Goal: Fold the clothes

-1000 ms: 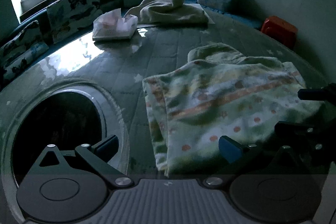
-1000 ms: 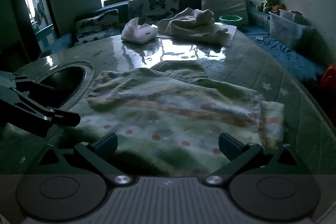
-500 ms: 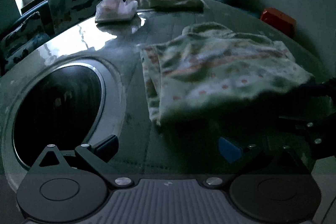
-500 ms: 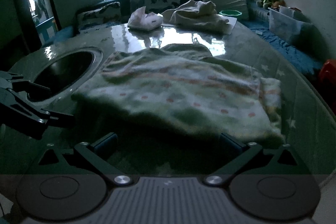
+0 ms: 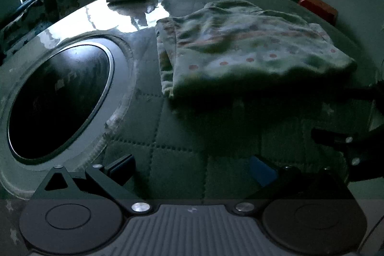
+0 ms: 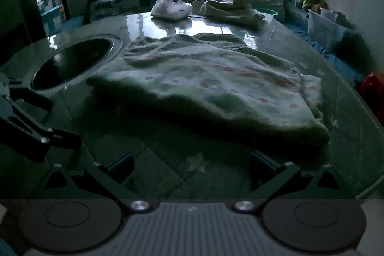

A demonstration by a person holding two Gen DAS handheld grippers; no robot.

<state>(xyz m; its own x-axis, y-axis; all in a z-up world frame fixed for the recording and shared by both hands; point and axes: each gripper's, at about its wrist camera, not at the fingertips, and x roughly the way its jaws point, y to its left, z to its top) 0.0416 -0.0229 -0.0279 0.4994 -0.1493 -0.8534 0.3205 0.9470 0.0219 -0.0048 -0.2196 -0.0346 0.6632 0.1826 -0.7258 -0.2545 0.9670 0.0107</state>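
in the right wrist view, the left hand-held gripper shows at the left edge, fingers spread and empty. right of it, a dark round opening sits in the tabletop. the folded patterned garment lies flat at centre frame, long axis running from upper left to lower right, its folded edge facing the camera. the right hand-held gripper is spread wide at the bottom, holding nothing, short of the cloth.
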